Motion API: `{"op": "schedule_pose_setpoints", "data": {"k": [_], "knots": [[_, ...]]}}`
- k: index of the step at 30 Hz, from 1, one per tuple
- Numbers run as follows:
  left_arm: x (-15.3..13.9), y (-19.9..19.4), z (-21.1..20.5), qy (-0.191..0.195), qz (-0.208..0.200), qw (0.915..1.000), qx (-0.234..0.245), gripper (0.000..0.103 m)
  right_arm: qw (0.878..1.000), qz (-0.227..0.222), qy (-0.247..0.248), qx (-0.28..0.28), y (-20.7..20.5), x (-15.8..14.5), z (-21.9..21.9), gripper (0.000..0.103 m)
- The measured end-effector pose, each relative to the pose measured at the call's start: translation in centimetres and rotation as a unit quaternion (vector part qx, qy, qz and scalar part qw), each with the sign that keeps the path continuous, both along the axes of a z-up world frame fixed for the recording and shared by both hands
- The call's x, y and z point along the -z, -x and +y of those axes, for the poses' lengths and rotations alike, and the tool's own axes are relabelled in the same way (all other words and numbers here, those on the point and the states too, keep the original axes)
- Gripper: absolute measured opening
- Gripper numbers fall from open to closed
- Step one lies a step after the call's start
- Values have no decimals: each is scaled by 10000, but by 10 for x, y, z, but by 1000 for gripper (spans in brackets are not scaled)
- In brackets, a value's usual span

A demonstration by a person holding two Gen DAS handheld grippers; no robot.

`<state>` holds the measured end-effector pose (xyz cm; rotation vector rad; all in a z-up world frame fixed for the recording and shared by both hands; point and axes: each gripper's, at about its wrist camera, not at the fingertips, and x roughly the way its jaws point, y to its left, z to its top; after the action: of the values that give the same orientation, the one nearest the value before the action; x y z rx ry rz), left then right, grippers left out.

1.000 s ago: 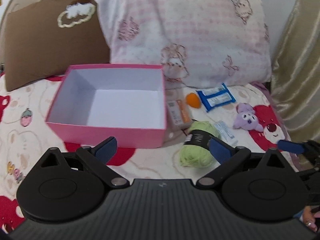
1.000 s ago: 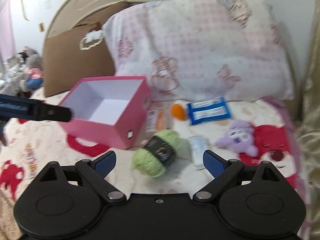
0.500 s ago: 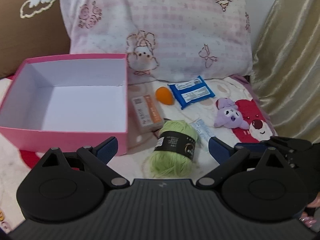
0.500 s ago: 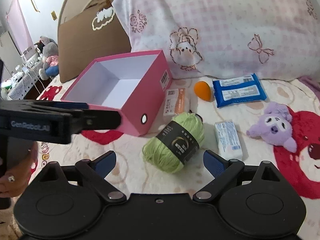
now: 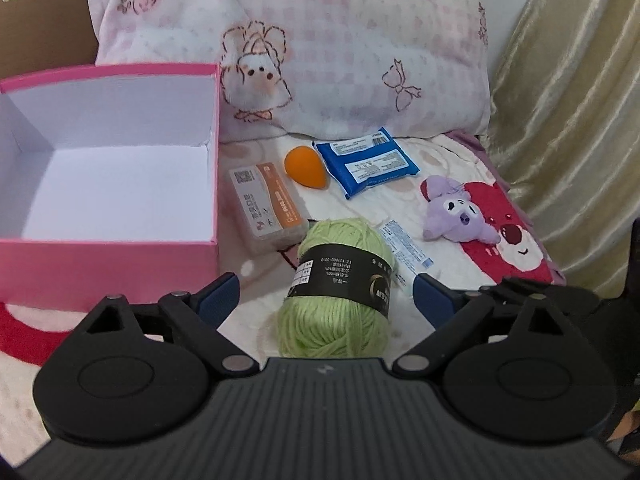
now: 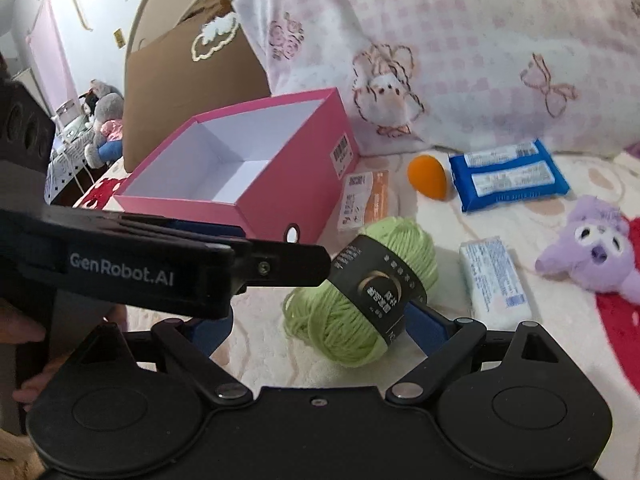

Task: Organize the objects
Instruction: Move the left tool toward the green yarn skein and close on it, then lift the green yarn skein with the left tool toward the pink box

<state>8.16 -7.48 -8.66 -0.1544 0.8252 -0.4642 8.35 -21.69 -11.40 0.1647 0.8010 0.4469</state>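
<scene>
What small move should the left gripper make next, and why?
Probably ease down and forward until the green yarn ball lies between the fingers, then close. The left gripper is open, its jaws have just been narrowing, and the yarn lies right ahead untouched; the pink box beside it holds nothing.

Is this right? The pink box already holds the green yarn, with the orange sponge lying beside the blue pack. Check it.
Not quite. The pink box is empty; the left wrist view shows its bare white inside. The green yarn lies on the bed in front of the left gripper. The orange sponge does lie beside the blue pack.
</scene>
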Motion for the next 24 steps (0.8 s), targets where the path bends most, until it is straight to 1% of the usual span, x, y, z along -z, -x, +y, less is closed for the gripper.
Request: {"op": "schedule_pose_setpoints", "data": {"k": [3,5,6,8,11,13,16,20,24], "knots": [[11,-4,0,207,150,9996,74,89,9997,125,-129,185,-4,11,-2,94],[17,-6,-1,236,202,9995,103,82,9995,195,-146,224,-6,17,-3,94],[20,-8,-1,260,224,9994,96,80,9994,213,-143,215,-6,19,-3,93],[27,-11,-1,335,291,9990,68,72,9996,176,-107,193,-5,22,-2,93],[37,-14,0,423,427,9982,26,63,9998,141,-65,157,-5,27,-1,93],[45,-16,0,485,538,9974,21,63,9999,98,38,111,-5,31,1,93],[53,-17,2,757,742,9944,33,62,9997,13,224,41,-4,36,6,93],[57,-17,1,833,773,9935,48,60,9994,-96,315,40,-2,39,9,93],[58,-19,6,1183,996,9879,75,57,9990,-174,410,25,0,37,11,93]]}}
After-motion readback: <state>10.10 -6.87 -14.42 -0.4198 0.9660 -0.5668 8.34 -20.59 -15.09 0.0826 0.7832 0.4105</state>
